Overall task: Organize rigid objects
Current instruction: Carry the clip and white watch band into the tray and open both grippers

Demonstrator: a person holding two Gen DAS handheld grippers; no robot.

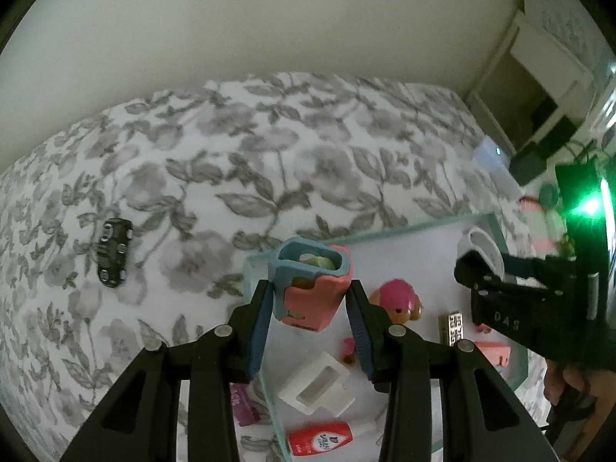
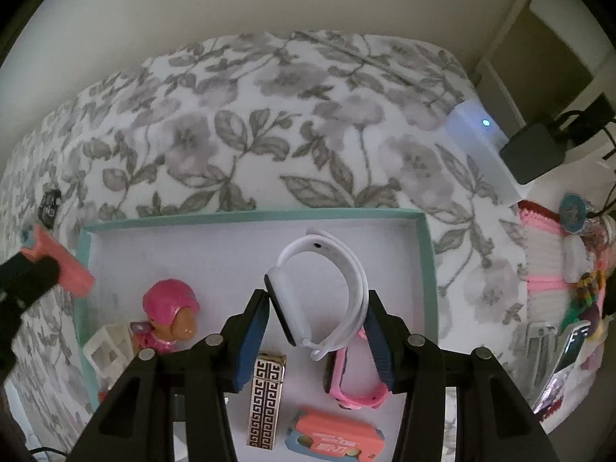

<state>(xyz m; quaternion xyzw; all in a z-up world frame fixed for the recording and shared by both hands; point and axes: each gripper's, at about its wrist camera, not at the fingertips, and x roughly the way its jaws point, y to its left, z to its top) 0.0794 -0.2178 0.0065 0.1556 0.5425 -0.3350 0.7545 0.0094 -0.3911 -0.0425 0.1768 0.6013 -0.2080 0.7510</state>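
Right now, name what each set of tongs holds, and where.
Left tongs: pink-and-blue case, gripped across its sides. Right tongs: white watch, by face and strap.

I'm seeing L gripper (image 1: pixel 312 300) pointing steeply down, blue pads (image 1: pixel 258 331) clamping on a load. R gripper (image 2: pixel 315 327) also pointing steeply down, pads (image 2: pixel 250 340) pressing a load both sides. Hand (image 1: pixel 569 385) gripping R handle.
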